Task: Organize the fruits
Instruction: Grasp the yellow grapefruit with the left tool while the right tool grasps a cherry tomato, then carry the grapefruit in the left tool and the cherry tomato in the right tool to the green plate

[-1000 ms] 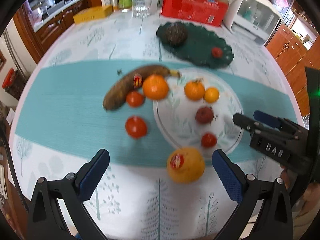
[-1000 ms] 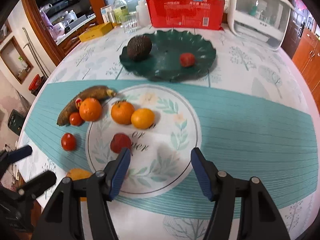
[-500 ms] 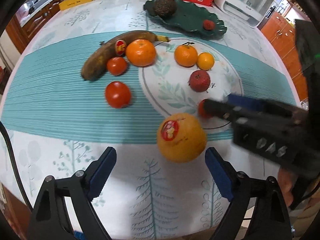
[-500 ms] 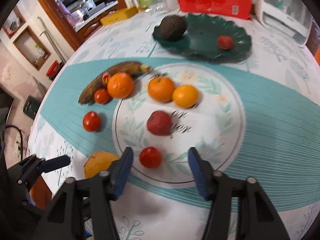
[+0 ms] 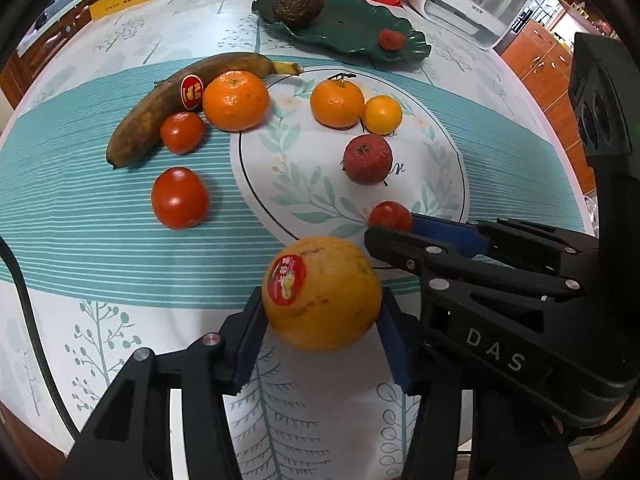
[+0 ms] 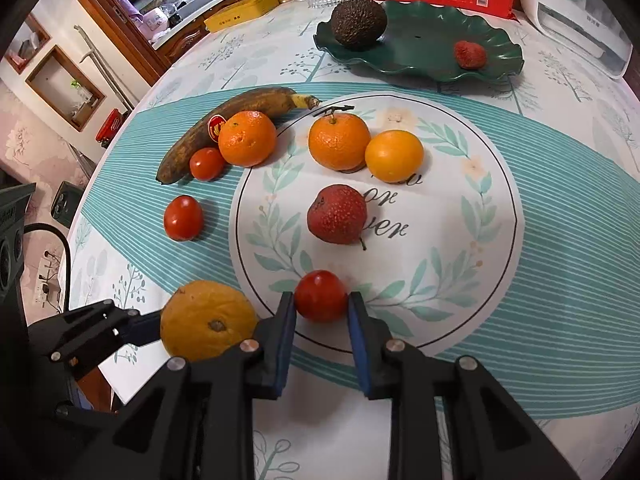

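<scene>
Barely begun: left gripper (image 5: 320,320) clamping the large orange (image 5: 322,294) at table edge, right gripper (image 6: 321,312) pinching a small tomato (image 6: 321,296), only two fruits on the green plate (image 6: 424,52), eight loose.

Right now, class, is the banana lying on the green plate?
No, the banana lies on the tablecloth, apart from the green plate.

You get bright, even indoor light, soft shadows under the fruit, sharp focus, and heavy fisheye bending with dark corners.
</scene>
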